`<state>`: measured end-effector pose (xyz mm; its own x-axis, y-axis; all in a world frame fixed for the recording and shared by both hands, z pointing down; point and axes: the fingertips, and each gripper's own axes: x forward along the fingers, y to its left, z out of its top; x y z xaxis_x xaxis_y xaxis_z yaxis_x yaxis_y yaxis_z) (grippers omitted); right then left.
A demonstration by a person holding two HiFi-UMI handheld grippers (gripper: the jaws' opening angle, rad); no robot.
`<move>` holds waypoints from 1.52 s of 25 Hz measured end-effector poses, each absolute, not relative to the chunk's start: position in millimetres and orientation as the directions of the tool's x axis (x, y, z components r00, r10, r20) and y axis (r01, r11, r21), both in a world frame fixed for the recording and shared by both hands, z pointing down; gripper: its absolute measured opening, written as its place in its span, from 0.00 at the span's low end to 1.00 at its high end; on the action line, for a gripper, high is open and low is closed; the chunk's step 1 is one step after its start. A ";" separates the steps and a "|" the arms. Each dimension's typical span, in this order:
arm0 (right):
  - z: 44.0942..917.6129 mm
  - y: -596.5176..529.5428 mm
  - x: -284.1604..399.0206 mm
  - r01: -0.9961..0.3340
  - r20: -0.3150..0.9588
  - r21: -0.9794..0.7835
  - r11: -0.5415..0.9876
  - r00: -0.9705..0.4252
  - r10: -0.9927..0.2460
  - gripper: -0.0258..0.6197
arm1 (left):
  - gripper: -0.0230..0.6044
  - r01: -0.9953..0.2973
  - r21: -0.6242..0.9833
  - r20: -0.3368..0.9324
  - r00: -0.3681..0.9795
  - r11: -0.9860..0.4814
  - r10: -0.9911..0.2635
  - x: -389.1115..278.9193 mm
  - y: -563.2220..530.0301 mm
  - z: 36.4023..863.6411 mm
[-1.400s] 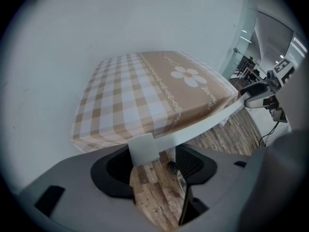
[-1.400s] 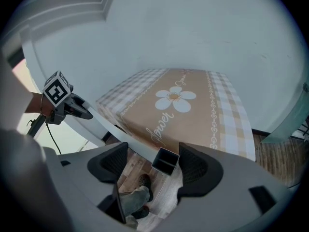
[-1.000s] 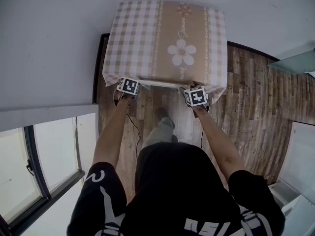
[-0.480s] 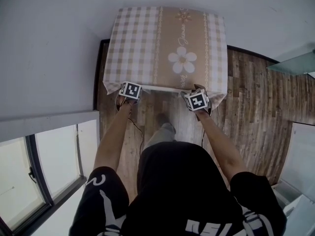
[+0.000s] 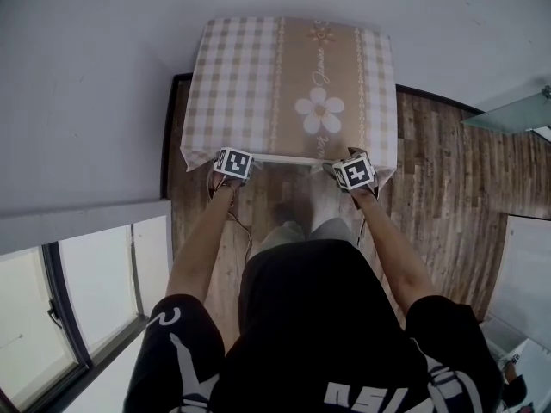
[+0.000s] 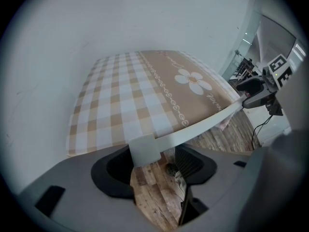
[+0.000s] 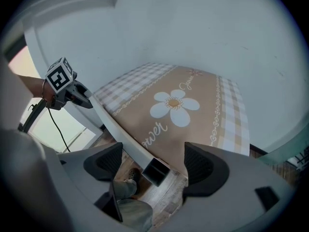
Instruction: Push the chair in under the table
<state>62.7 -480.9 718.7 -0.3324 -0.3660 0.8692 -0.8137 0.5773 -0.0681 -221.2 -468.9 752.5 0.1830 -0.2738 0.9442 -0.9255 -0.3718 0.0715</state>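
Our left gripper (image 6: pixel 153 164) points steeply down with its jaws apart. The capped end of the chair's white square-section top rail (image 6: pixel 203 124) sits between them. The cap lies close against the left pad (image 6: pixel 116 168) and stands clear of the ribbed right pad (image 6: pixel 193 162), so nothing is clamped.

Our right gripper (image 7: pixel 152 167) stands at the rail's other end. Its jaws have just been opening further and now gape wide. The rail's dark open tube end lies between them, and neither pad touches it.

In the head view the two grippers sit level with each other, one at each end of the rail. The rail runs along the near edge of the rectangular table (image 5: pixel 232 84). That is all we can see of the chair; the rest is hidden beneath the table top.

The table wears a beige-and-white checked cloth with a brown centre band and a white daisy (image 5: pixel 319 114). Its far side is against the pale grey wall (image 5: pixel 86 76).

Brown wood-plank flooring (image 5: pixel 439 170) spreads to the right. A dark-framed window (image 5: pixel 77 299) lies at our left. A thin black cable (image 5: pixel 244 231) hangs from the left gripper.
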 end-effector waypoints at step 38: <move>551.5 -568.6 53.2 -0.855 0.487 -0.140 0.499 -0.498 -0.717 0.35 | 0.23 -0.955 0.209 0.416 0.283 -0.213 -0.864 -203.3 -543.5 511.2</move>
<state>53.2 -568.6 551.5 -0.4984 -0.7174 0.4868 -0.8552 0.4989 -0.1403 -203.3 -543.5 511.2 0.2832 -0.8643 0.4156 -0.9547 -0.2125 0.2085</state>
